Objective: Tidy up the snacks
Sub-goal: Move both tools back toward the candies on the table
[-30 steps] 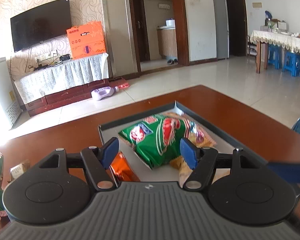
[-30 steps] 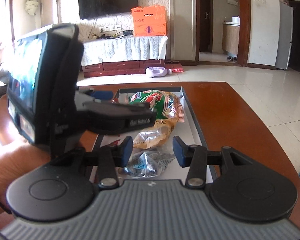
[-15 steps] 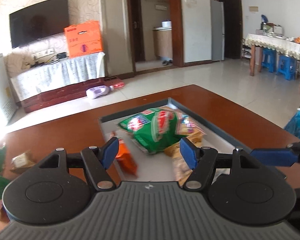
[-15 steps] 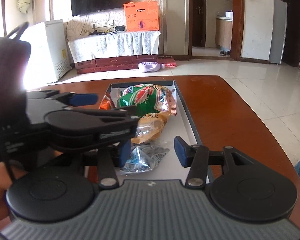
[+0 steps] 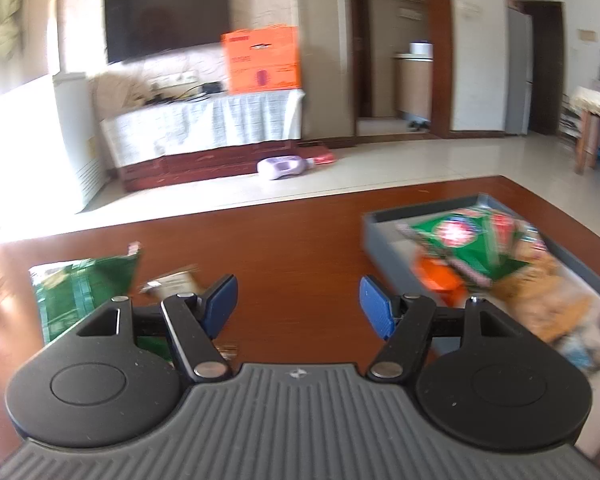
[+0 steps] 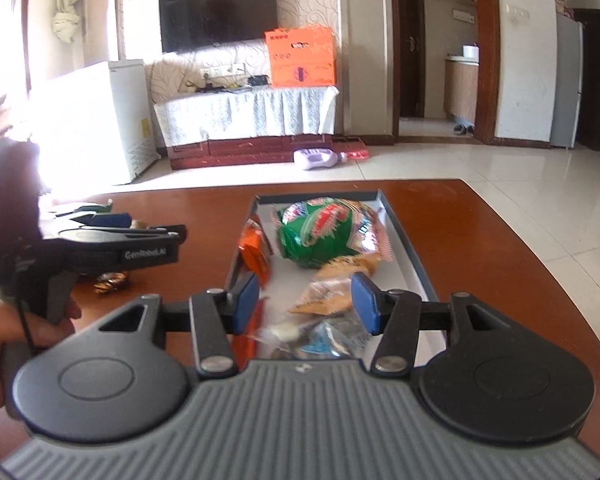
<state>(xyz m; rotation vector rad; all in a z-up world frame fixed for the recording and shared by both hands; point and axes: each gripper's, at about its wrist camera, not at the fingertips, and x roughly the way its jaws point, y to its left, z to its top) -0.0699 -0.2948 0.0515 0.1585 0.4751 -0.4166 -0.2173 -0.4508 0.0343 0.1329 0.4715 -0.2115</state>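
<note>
Foil-wrapped snacks [image 6: 320, 236] are piled in the grey tray [image 6: 410, 248] on the wooden table [image 5: 284, 252]. More remain outside: a green packet [image 5: 80, 288] just beyond the left gripper [image 5: 296, 308], whose jaws stand apart and empty. The right gripper [image 6: 306, 300] is opening over the tray, pinching nothing. Collecting that packet seems next; bare tabletop between packet and tray leaves room.

Home living room, wall television [image 6: 219, 12], wooden table [image 6: 480, 248], tiled floor [image 6: 520, 168]

A grey tray [image 6: 404, 236] holds a green snack bag [image 6: 320, 232], an orange packet [image 6: 254, 250] and small wrapped snacks; left of the tray, another green bag [image 5: 80, 292] lies flat.
</note>
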